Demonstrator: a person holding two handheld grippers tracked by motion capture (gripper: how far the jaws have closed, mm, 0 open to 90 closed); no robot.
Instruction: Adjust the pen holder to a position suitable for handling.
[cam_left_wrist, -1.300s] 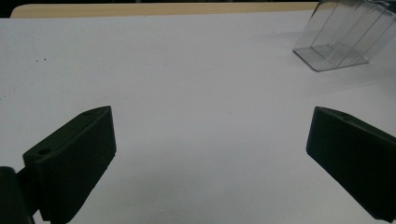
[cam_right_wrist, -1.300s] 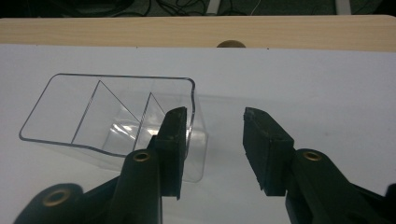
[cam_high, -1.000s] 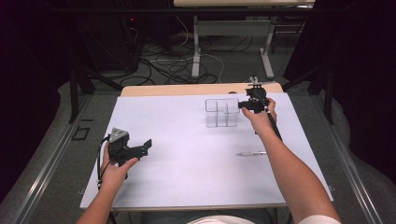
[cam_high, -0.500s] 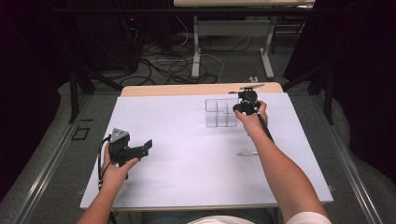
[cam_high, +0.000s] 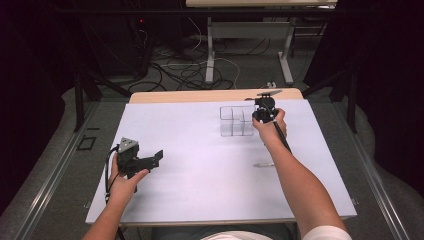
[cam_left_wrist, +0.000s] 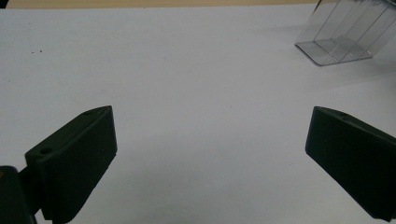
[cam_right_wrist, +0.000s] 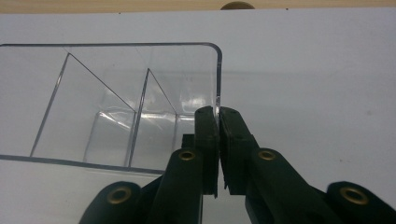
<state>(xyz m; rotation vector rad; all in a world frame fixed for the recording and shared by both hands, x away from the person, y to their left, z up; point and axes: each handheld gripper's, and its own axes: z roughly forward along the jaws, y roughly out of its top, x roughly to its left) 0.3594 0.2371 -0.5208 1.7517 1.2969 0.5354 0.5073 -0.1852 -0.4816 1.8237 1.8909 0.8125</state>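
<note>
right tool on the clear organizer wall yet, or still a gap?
Touching. In the right gripper view the right tool has just closed its jaws on the side wall of the clear organizer, pinching the thin edge with no gap on either side.

My left gripper (cam_high: 150, 161): black body, grey three-cornered plate on top, black cable looping beside wrist. Its jaws in left gripper view: matte black wedge blocks, ribbed pad faces, small screw hole in each. My right gripper (cam_right_wrist: 218, 122): black linkage arms, brass-coloured pivot rivets, ribbed pads. Forearms bare; white short sleeve (cam_high: 322, 233) at right shoulder.
</note>
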